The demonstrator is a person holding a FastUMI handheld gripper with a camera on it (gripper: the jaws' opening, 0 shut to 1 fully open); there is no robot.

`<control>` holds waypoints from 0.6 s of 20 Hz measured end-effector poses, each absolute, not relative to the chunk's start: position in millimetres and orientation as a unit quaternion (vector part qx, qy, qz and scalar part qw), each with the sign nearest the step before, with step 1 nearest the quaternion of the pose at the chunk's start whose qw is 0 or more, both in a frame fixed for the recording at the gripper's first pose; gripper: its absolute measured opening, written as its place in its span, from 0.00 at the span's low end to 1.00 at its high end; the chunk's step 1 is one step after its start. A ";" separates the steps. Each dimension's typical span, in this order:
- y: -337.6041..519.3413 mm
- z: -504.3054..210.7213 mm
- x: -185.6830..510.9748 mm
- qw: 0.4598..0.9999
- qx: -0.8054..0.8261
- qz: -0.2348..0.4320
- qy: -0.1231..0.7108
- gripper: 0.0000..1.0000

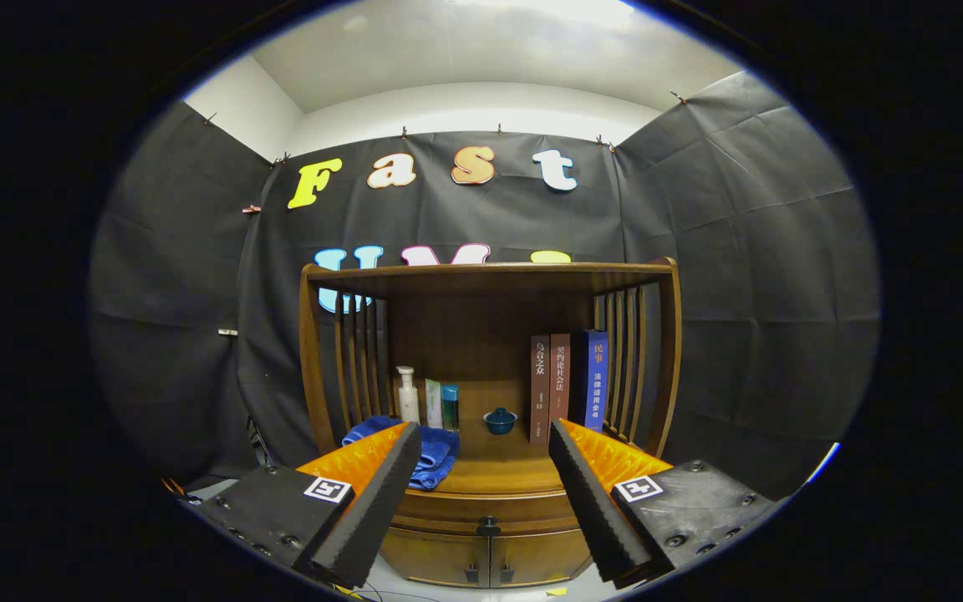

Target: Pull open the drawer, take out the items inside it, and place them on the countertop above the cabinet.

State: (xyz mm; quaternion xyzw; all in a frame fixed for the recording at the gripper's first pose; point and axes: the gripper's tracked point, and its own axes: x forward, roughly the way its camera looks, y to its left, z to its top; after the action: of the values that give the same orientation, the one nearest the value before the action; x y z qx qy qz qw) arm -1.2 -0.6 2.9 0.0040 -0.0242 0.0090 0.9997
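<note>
A wooden cabinet [481,334] stands ahead of me against the booth wall. Its drawer [490,512] sits shut below the countertop [498,472], with a small dark knob [488,527] at its middle. My gripper [481,439] hangs open in front of the cabinet, some way off, fingers wide apart with nothing between them. The left finger [381,493] and right finger [586,493] frame the drawer front. What lies inside the drawer is hidden.
On the countertop lie a blue towel [431,447], a white pump bottle [407,395], two small tubes [441,405], a small blue lidded pot [500,420] and three upright books [569,385]. Slatted sides and a top shelf enclose it. Two small doors [490,558] sit below the drawer.
</note>
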 end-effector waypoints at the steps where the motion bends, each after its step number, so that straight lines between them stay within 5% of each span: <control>1: -0.9 1.9 -1.4 1.000 0.004 0.007 -0.023 0.98; 12: 2.5 -29.5 12.2 1.000 0.009 0.011 0.000 0.98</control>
State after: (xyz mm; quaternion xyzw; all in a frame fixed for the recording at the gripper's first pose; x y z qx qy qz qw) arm 12.2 2.5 -29.5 0.0091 0.0004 0.0111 0.9999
